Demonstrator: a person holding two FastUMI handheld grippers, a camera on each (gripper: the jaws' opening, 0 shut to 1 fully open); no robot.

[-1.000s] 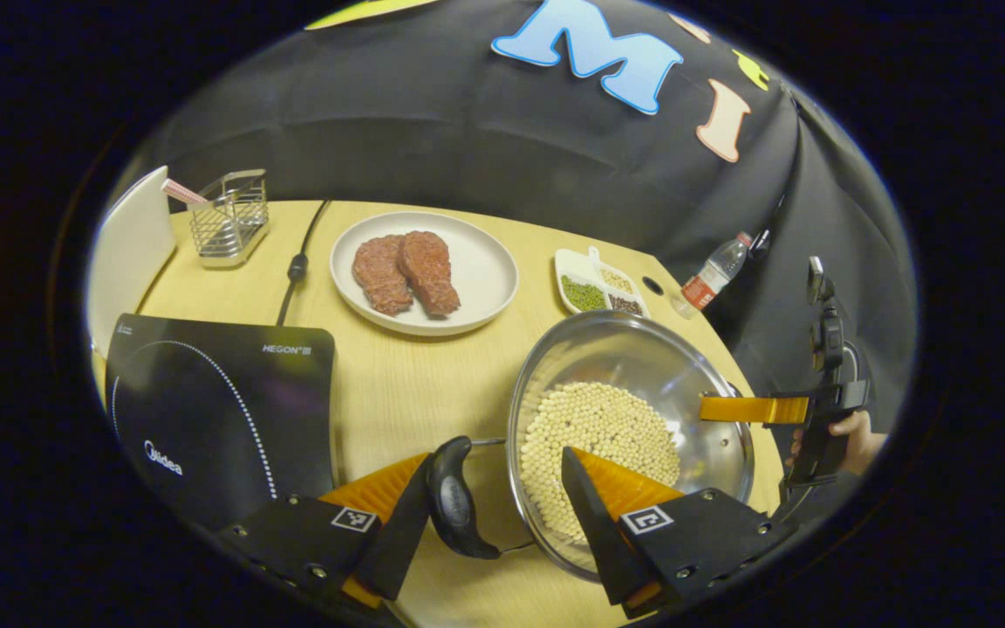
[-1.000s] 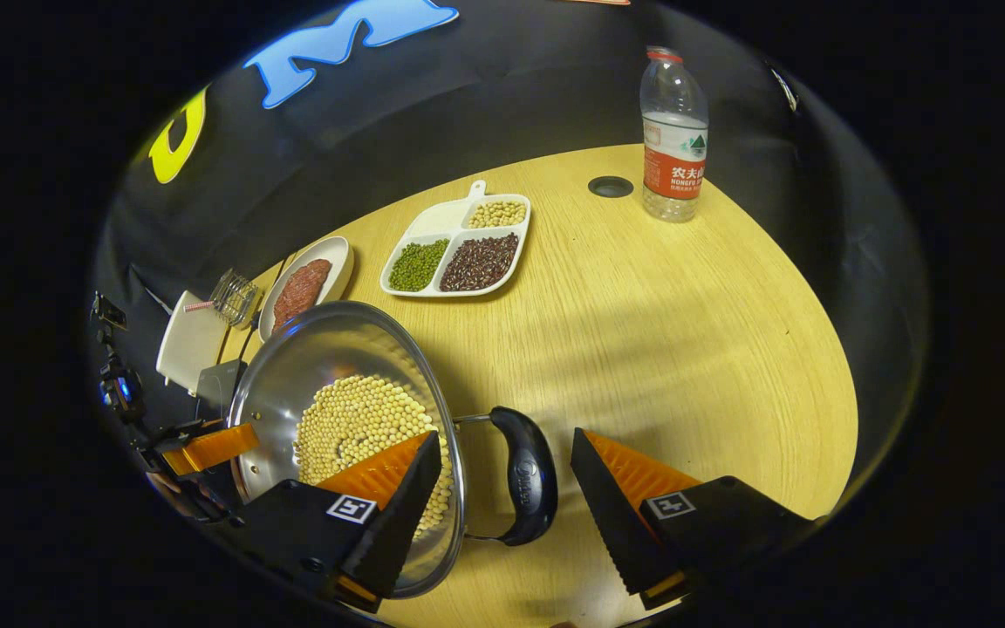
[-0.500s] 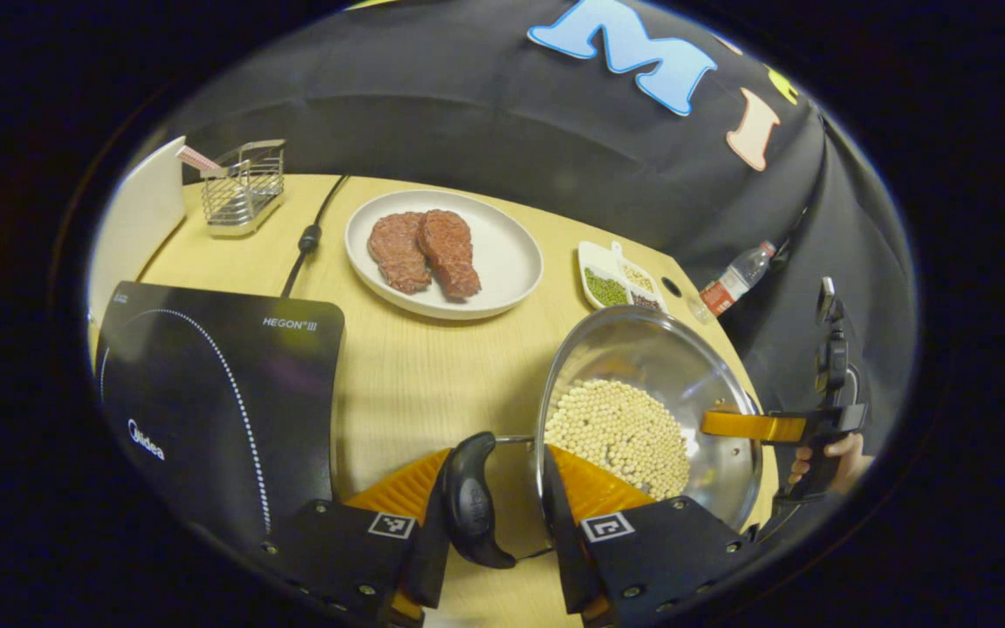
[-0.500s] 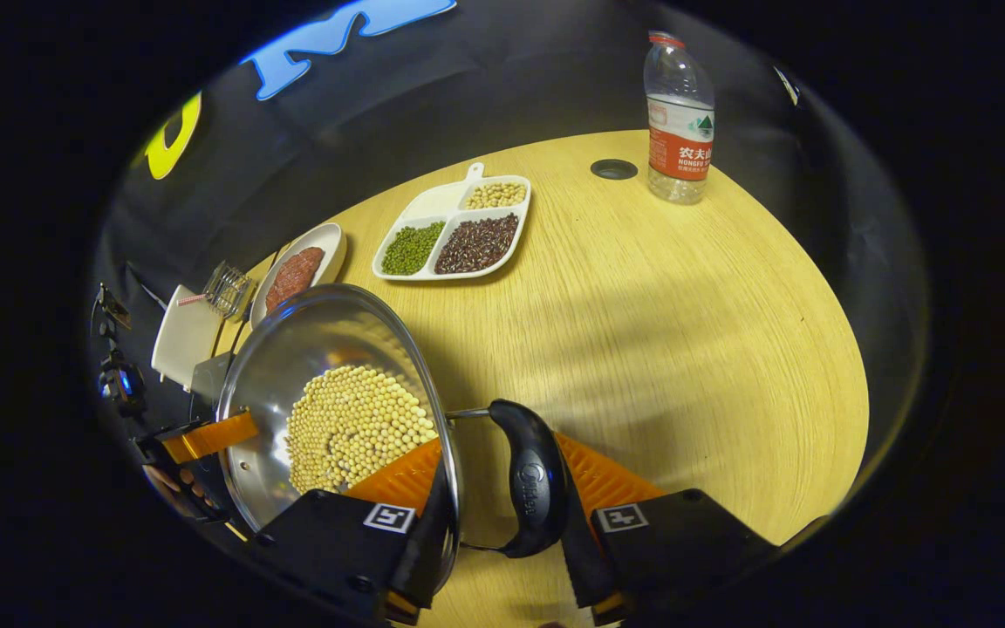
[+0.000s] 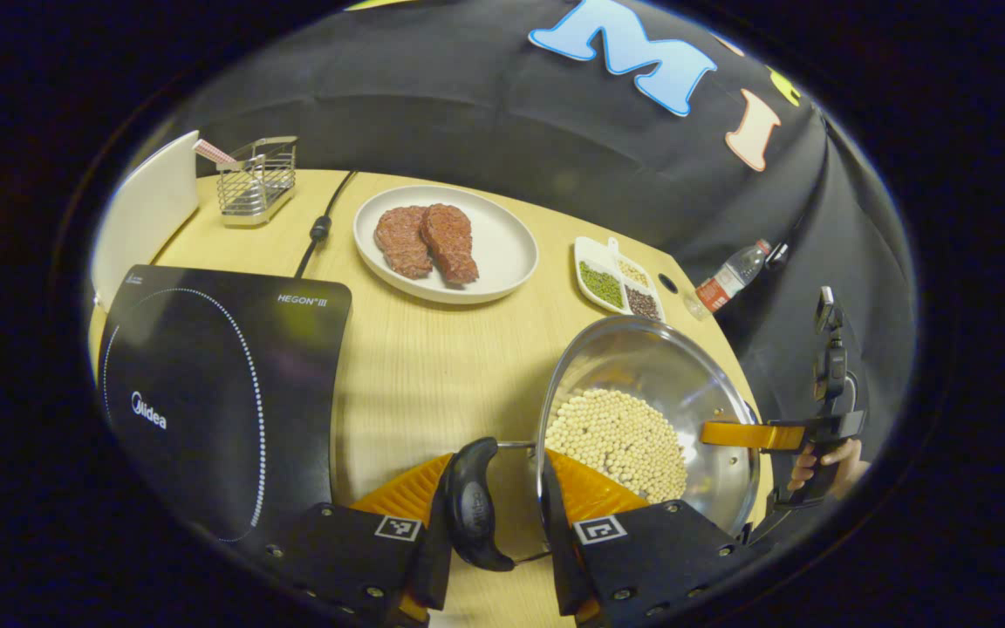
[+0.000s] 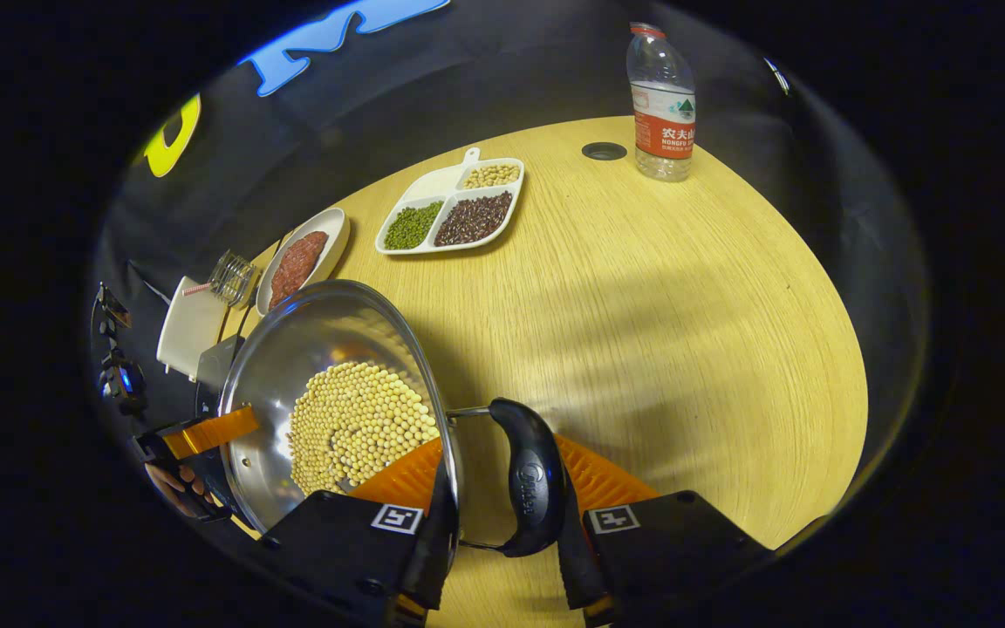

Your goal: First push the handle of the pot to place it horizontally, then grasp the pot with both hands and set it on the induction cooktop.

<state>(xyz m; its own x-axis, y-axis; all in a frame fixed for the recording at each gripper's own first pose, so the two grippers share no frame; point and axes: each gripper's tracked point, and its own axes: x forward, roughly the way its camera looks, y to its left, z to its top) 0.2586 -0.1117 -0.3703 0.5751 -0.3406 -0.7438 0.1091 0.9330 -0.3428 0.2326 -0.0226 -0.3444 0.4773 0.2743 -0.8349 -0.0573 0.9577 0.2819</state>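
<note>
l gripper [image 5: 492,532] clamped on pot [image 5: 642,384] handle+rim | r gripper [image 6: 502,532] same, opp side | even 2-side hold for lift to cooktop [image 5: 206,384]

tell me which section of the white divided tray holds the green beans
The green beans fill the left front section of the white divided tray; the dark reddish beans lie beside them, the pale yellow beans behind.
</note>
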